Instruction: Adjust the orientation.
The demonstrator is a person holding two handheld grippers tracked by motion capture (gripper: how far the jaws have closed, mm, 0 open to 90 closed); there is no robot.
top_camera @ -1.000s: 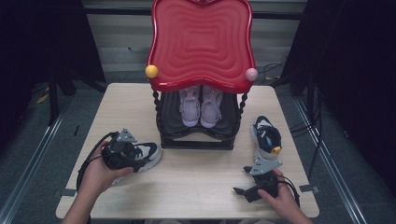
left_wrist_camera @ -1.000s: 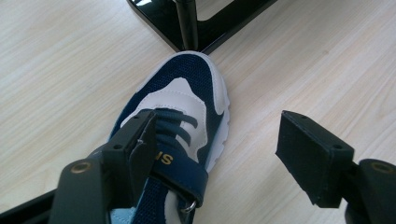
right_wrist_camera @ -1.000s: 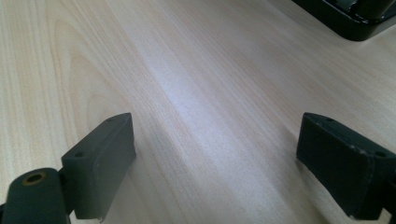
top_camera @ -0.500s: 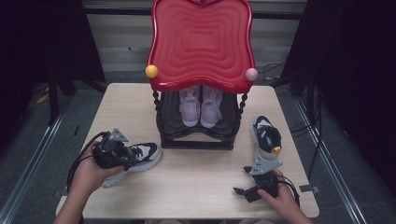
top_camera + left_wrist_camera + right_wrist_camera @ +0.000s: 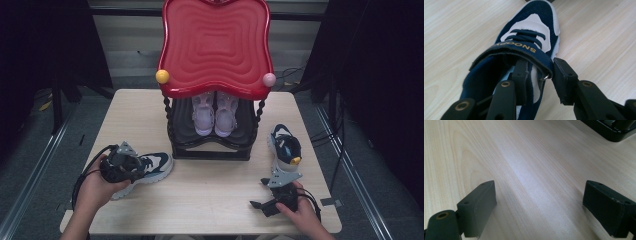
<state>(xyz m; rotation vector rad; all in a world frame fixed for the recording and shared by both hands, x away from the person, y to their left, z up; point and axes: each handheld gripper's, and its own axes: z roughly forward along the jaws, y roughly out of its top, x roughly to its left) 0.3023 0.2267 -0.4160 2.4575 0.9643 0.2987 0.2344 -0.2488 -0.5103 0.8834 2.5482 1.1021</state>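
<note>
High view: a pale wooden tabletop [image 5: 210, 195] carries a black shoe rack [image 5: 212, 145] at its middle, toward twelve o'clock, with a red wavy tray top [image 5: 215, 45] above it and a yellow knob [image 5: 162, 76] and a pink knob [image 5: 269, 79] at its front corners. A pair of pale lilac shoes [image 5: 215, 112] stands on the rack's shelf, toes toward six o'clock. At about eight o'clock from the rack lies a navy and white sneaker [image 5: 150, 167], its toe pointing toward three o'clock. The left gripper [image 5: 131, 167] sits over its heel end, held by the person's left hand [image 5: 97, 185]. At four o'clock from the rack a second navy sneaker [image 5: 286, 150] lies with its toe toward twelve o'clock. Just beside its heel, at six o'clock, the right gripper [image 5: 265, 192] rests low over the tabletop in the right hand [image 5: 300, 212].

Left gripper view: the jaws have just been closing and now pinch the sneaker's [image 5: 524, 50] navy strap side and collar wall, one jaw inside the opening, the other outside at three o'clock by the metal ring. The toe points to twelve o'clock.

Right gripper view: the jaws stand wide apart with nothing between them, bare tabletop [image 5: 529, 170] beneath. A corner of the rack's black base [image 5: 609, 130] shows at one o'clock.
</note>
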